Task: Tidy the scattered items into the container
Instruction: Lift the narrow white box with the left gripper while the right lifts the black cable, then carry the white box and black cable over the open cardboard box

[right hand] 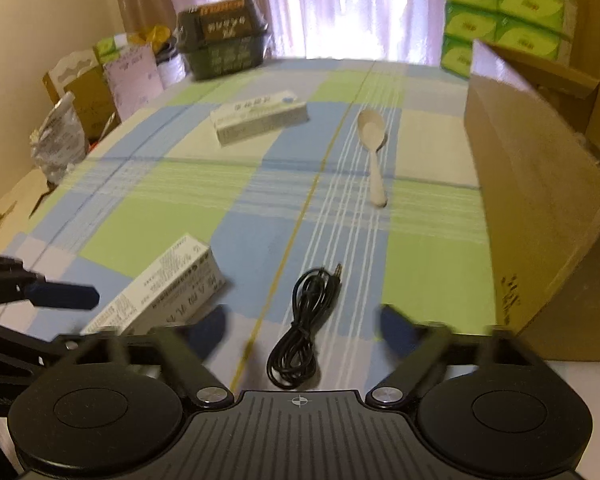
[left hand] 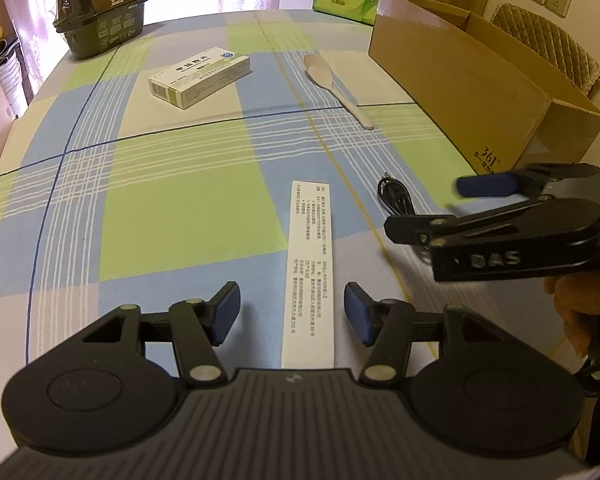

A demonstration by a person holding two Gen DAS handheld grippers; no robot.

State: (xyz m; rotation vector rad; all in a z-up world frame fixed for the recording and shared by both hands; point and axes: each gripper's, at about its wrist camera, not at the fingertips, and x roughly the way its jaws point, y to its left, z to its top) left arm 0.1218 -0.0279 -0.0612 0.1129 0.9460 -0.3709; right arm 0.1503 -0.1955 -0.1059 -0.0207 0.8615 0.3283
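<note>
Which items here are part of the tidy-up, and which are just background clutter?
For the job: cardboard box as the likely container; long white box; black cable; white spoon; medicine box; possibly the dark green noodle tub.

Just lying about: green tissue packs; bags and cartons beyond the table edge; quilted chair.

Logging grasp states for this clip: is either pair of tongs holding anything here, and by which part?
Nothing is held. The left tongs stand open astride the long white box; the right tongs stand open over the black cable, which lies on the table.
</note>
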